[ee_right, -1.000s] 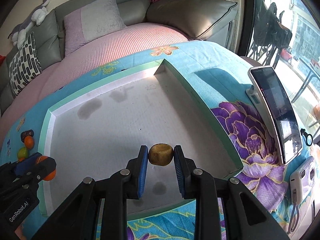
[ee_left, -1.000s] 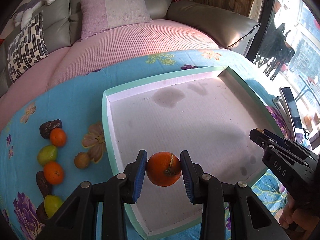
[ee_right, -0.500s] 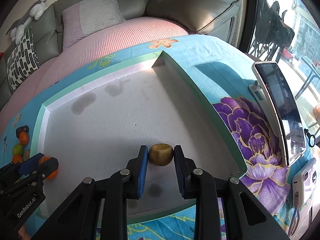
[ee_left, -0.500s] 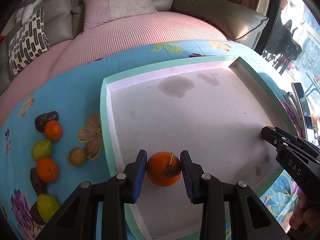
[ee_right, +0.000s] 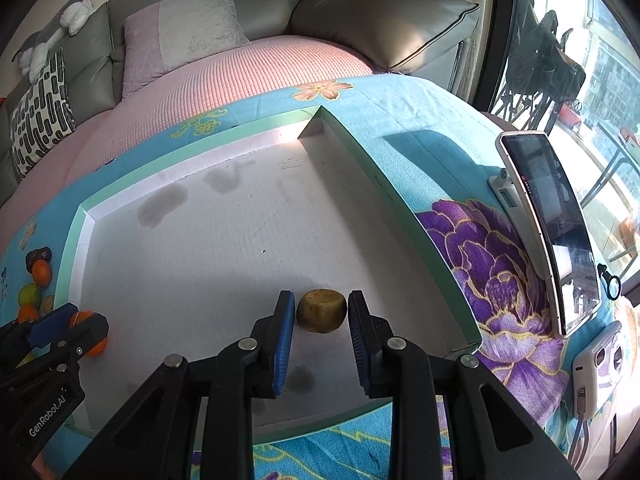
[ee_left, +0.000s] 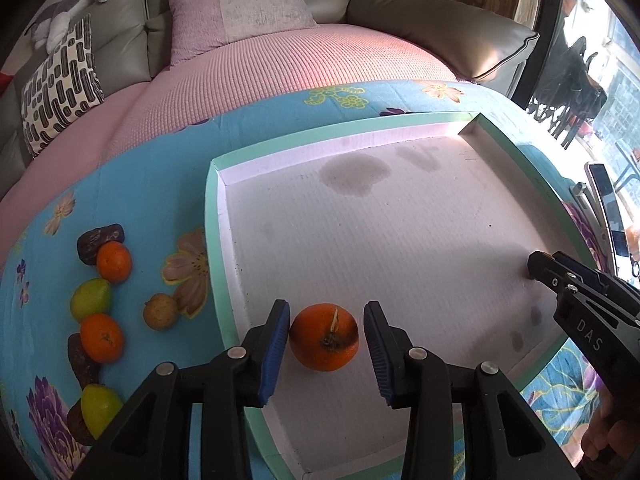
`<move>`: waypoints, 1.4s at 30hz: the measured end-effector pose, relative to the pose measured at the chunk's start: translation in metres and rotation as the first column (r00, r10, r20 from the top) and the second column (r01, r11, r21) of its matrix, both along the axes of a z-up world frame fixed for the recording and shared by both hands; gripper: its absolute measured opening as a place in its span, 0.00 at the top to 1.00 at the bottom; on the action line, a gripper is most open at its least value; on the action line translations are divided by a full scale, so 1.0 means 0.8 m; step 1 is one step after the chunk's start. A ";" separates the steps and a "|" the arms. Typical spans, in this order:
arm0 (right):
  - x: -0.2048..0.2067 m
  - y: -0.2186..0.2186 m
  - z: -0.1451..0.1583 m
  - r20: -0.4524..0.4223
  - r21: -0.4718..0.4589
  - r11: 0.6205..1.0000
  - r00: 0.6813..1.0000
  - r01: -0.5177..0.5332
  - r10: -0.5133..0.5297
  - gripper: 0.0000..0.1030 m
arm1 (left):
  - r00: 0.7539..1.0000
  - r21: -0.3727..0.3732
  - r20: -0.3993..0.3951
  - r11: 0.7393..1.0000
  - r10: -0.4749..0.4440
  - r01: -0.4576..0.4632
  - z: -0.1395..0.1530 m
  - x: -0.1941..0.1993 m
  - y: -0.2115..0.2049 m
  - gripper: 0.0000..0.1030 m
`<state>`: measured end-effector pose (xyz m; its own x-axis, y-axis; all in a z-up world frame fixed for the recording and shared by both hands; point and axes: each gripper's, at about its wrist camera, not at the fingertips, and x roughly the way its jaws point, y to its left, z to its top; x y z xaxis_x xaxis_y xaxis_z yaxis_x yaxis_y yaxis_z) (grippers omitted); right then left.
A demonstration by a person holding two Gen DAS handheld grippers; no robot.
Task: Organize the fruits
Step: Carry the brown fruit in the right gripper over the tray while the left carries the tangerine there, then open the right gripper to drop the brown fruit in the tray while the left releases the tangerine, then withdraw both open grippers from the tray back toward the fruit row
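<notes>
1 orange [ee_left: 324, 337] lies on the floor of the tray [ee_left: 211, 216] near its near-left corner, between the parted blue pads of the left gripper [ee_left: 325, 347], a gap showing on each side of it. 1 brown fruit [ee_right: 321, 310] sits on the tray floor near the near-right corner inside the right gripper [ee_right: 321, 336], whose pads also stand apart from it with a slim gap on both sides. 1 second ago both pairs of pads pressed their fruit and each fruit hung above the tray; now both pairs are spread and both fruits rest on the floor. On the cloth [ee_left: 152, 200] left of the tray lie 2 more oranges [ee_left: 114, 261], 2 green fruits [ee_left: 90, 298], 1 small brown fruit [ee_left: 161, 311] and about 3 dark dates [ee_left: 100, 237]; some are partly hidden. The right gripper body reads "DAS" in the left view, the left one "GenRobot.AI" in the right view. 1 phone [ee_right: 548, 228] stands on a holder at the cloth's right edge
</notes>
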<state>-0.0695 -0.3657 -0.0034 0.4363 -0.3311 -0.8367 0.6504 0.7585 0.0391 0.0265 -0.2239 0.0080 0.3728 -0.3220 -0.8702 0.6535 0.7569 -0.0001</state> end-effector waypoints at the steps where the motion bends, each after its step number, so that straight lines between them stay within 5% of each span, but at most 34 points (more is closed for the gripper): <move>1: 0.000 0.001 0.001 -0.003 -0.006 1.000 1.000 -0.003 0.003 0.67 | 1.000 -0.001 0.003 1.000 0.001 -0.001 0.001 0.000 0.001 0.53; 15: -0.004 0.020 0.030 0.053 -0.035 0.999 0.998 -0.041 0.043 0.63 | 0.995 -0.046 0.090 0.998 0.043 -0.039 0.040 -0.008 0.028 0.53; 25: -0.002 0.022 0.025 0.040 -0.023 0.998 0.998 -0.054 0.055 0.63 | 0.988 -0.042 0.100 0.993 0.117 -0.114 0.035 0.002 0.041 0.53; 27: -0.001 0.022 0.024 0.035 -0.028 0.998 0.998 -0.050 0.051 0.60 | 0.985 -0.029 0.106 0.991 0.136 -0.134 0.033 0.004 0.043 0.38; 30: -0.001 0.023 0.025 0.032 -0.039 0.998 0.998 -0.049 0.050 0.36 | 0.977 -0.017 0.128 0.985 0.170 -0.170 0.031 0.007 0.049 0.35; 35: 0.003 0.028 0.025 0.033 -0.045 0.997 0.997 -0.064 0.065 0.33 | 0.956 -0.060 0.124 0.964 0.264 -0.259 0.033 0.018 0.071 0.15; 40: 0.007 0.034 0.025 0.021 -0.063 0.995 0.996 -0.084 0.085 0.22 | 0.932 -0.084 0.117 0.939 0.343 -0.334 0.032 0.027 0.090 0.11; 42: 0.008 0.036 0.026 0.021 -0.069 0.994 0.996 -0.089 0.091 0.22 | 0.921 -0.076 0.126 0.929 0.370 -0.363 0.029 0.029 0.095 0.00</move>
